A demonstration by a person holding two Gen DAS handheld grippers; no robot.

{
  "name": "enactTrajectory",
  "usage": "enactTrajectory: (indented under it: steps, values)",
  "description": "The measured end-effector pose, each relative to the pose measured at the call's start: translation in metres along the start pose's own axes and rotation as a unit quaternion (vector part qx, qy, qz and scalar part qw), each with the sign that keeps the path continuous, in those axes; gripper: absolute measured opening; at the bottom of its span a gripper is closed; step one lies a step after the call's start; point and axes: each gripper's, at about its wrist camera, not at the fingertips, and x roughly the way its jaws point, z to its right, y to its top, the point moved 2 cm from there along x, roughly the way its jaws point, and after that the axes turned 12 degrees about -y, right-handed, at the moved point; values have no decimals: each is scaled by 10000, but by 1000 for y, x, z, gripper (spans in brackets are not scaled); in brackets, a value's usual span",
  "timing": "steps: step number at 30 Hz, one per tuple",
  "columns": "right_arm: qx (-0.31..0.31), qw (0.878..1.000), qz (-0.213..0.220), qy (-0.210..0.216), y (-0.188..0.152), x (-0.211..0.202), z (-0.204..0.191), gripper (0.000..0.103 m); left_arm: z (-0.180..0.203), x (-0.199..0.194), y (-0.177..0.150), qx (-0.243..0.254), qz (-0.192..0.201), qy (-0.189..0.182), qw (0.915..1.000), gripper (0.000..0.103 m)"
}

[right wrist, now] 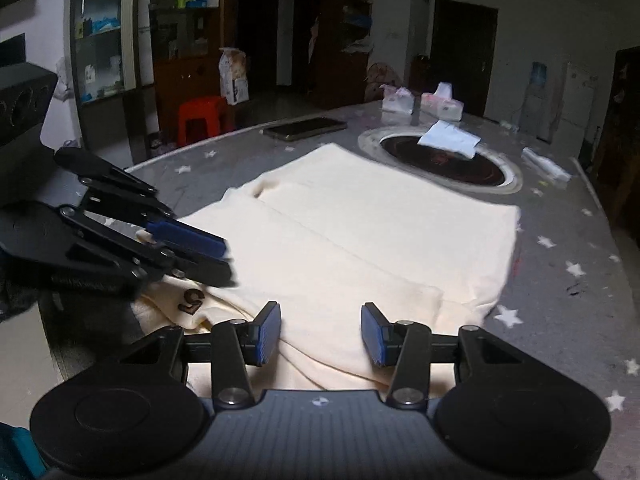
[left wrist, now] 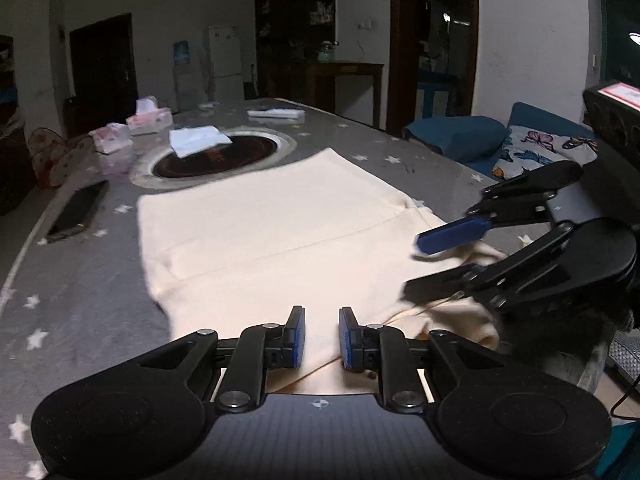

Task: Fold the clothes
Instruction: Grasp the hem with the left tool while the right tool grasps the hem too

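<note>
A cream garment [left wrist: 280, 224] lies spread flat on the grey star-patterned table, partly folded, with a dark printed mark near its near edge [right wrist: 191, 300]. My left gripper [left wrist: 322, 336] hovers over the garment's near edge with its jaws a small gap apart, cloth showing below the gap, gripping nothing. It also shows in the right wrist view [right wrist: 222, 262]. My right gripper [right wrist: 320, 334] is open over the near hem, holding nothing. It shows at the right in the left wrist view [left wrist: 412, 266], open just above the cloth.
A round dark hotplate inset [left wrist: 218, 156] with a folded white cloth [left wrist: 198, 140] on it sits beyond the garment. Tissue packs [left wrist: 148, 120], a dark phone [left wrist: 78, 212] and a white packet [left wrist: 276, 113] lie on the table [left wrist: 80, 292]. A blue sofa [left wrist: 532, 140] stands to the right.
</note>
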Motion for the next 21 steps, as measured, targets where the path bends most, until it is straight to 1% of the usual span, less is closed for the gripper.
enactTrajectory:
  steps: [4,5,6,8,10,12,14,16,17,18,20,21]
  values:
    - [51,9997,-220,-9,-13,-1,10,44,5,-12,-10,452,-92,65,9989,21]
    - [61,9997,-216,16,-15,-3,12,44,7,-14,-12,581,-123,77,9982,23]
    - [75,9998,-205,45,-14,-7,13,44,9,-17,-15,710,-153,89,9973,26]
    - [110,9997,-183,98,-13,-14,16,44,12,-22,-21,968,-213,113,9950,36]
    - [93,9997,-178,147,-12,-21,18,44,16,-27,-26,1225,-273,137,9920,42]
    - [-25,9997,-199,113,-13,-26,19,45,19,-33,-32,1481,-333,161,9883,44]
    - [-163,9996,-229,91,-13,-30,18,46,23,-38,-37,1737,-393,184,9838,49]
    - [-312,9991,-264,76,-13,-33,16,49,27,-40,-43,2004,-439,205,9785,50]
    - [-396,9988,-278,66,-14,-35,15,53,31,-37,-45,2146,-437,209,9755,50]
    - [-479,9984,-286,51,-14,-37,14,54,34,-34,-46,2254,-426,220,9731,50]
    - [-740,9968,-302,38,-17,-41,11,55,36,-28,-47,2403,-371,257,9696,50]
    - [-860,9959,-294,34,-18,-43,9,58,36,-26,-46,2443,-342,268,9687,50]
